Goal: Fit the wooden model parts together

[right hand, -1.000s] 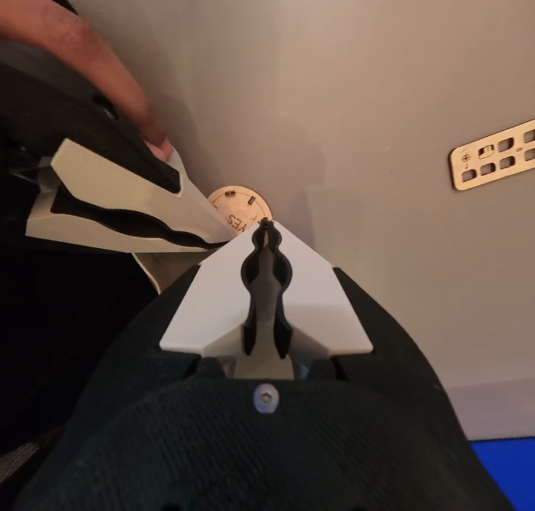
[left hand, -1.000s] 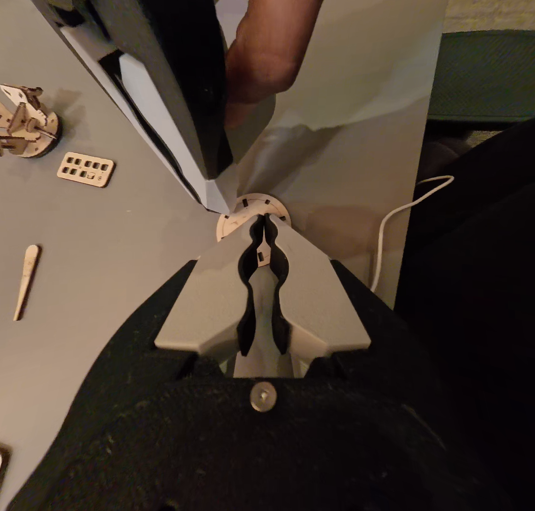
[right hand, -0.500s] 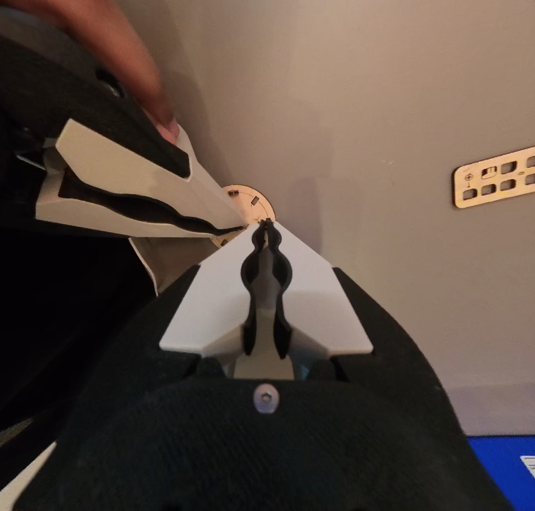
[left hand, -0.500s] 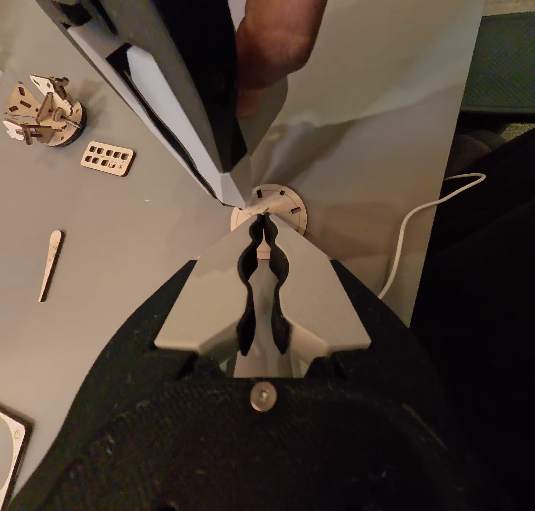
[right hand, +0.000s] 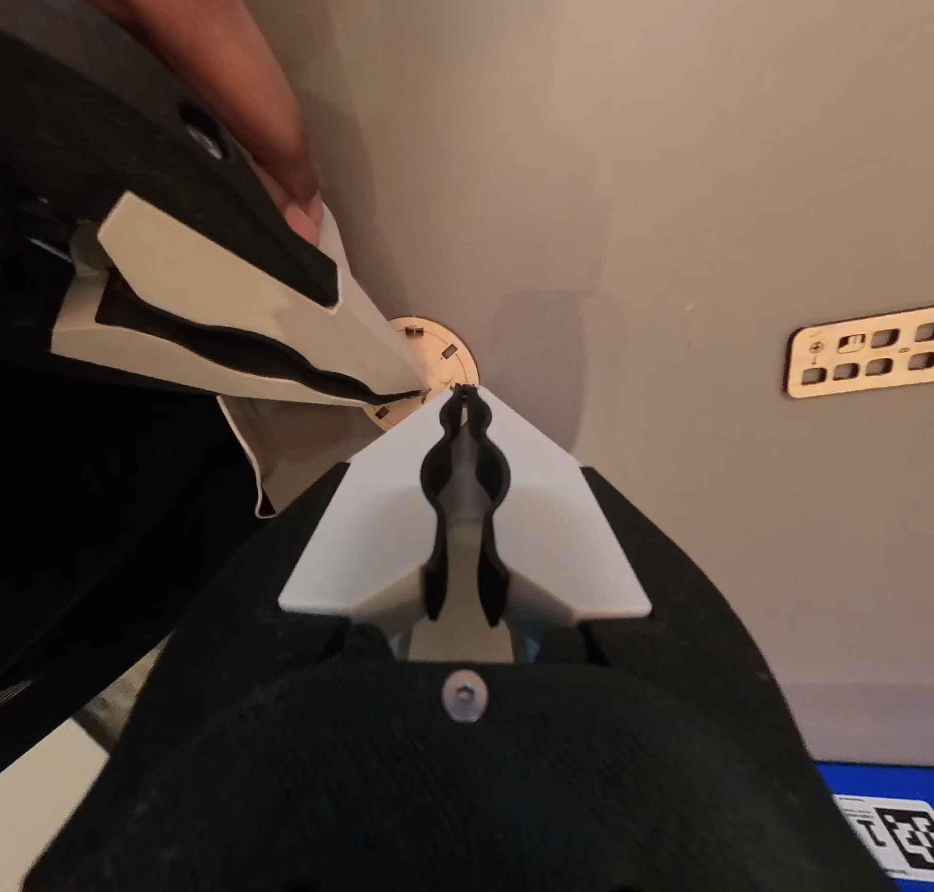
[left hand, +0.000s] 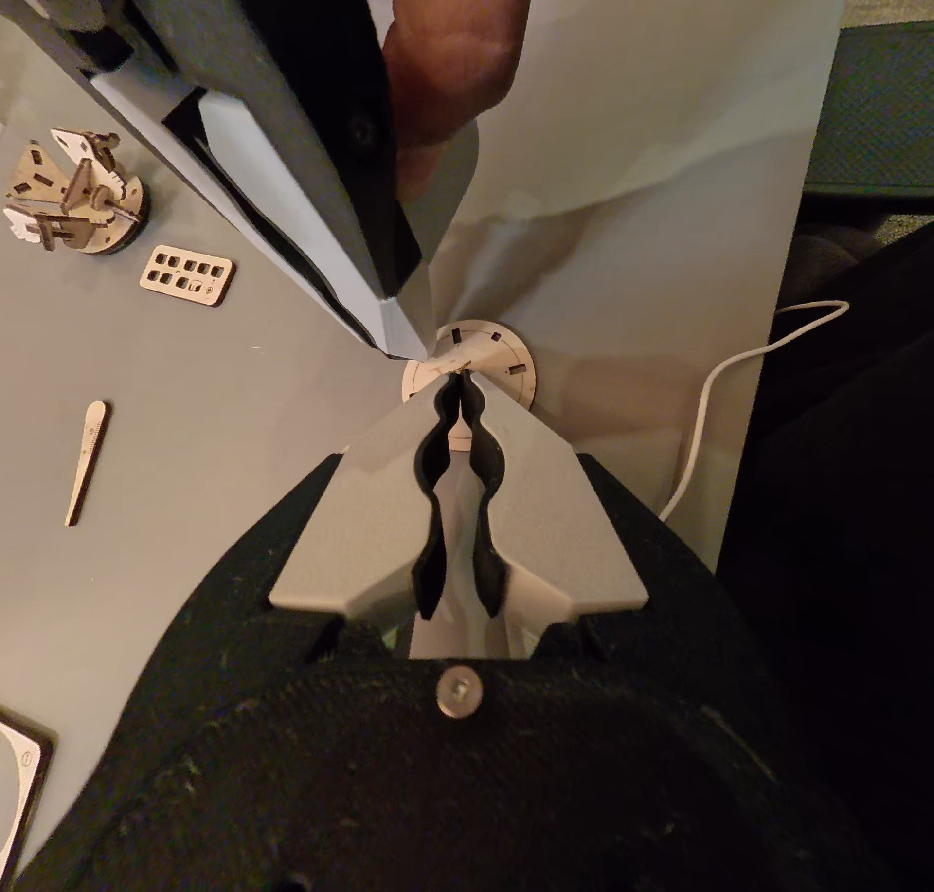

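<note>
A round wooden disc (left hand: 493, 357) with small slots lies on the grey table (left hand: 202, 412). My left gripper (left hand: 461, 375) is shut just over the disc's near part, and a tiny thin wooden sliver (left hand: 465, 362) sticks out of its tips. My right gripper (left hand: 402, 349) comes in from the upper left with its tips against the disc's left edge. In the right wrist view my right gripper (right hand: 464, 390) is shut at the disc (right hand: 445, 357). The left gripper (right hand: 417, 392) reaches in from the left, the sliver at its tip.
A small wooden model (left hand: 76, 195), a slotted wooden plate (left hand: 187, 276) and a thin wooden stick (left hand: 88, 460) lie to the left. A white cable (left hand: 707, 412) hangs over the table's right edge. The plate (right hand: 859, 352) lies right of my right gripper. A hand (left hand: 450, 59) holds the right gripper. Left and right tips are no more than a few centimetres apart.
Both grippers stay shut at the disc. The left view has shifted: the disc now sits more to the right of its tips, and the wooden model has come further into view.
</note>
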The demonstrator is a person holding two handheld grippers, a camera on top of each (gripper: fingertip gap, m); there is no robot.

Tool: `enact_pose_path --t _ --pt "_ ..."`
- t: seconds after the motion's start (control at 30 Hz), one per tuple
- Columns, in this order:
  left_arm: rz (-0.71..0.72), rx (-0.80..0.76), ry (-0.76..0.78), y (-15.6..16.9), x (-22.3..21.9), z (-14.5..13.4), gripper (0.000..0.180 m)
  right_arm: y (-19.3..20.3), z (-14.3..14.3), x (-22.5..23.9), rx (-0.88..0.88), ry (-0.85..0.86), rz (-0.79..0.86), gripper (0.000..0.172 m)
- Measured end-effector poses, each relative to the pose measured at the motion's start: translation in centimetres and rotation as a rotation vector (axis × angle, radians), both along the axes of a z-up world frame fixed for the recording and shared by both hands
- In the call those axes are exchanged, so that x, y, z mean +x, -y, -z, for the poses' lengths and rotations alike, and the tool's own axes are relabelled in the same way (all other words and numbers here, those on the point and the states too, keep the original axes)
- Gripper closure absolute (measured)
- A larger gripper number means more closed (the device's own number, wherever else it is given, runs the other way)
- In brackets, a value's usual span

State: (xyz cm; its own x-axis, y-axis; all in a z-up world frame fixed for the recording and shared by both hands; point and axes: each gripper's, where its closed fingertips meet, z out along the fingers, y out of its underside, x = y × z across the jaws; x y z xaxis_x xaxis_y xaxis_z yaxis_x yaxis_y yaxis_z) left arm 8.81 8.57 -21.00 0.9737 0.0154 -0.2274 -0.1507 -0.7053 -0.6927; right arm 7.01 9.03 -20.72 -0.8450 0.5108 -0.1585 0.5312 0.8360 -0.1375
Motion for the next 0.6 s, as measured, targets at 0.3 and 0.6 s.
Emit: enact_pose_path --t 0.3,0.6 --pt "0.0 0.002 -0.007 0.0 -0.01 0.0 0.18 0.11 0.07 -0.06 0.027 0.006 0.049 0.171" --pt "-0.001 0.002 -0.014 -0.01 -0.01 0.0 0.18 0.15 0.08 -0.04 -0.014 0.036 0.071 0.171"
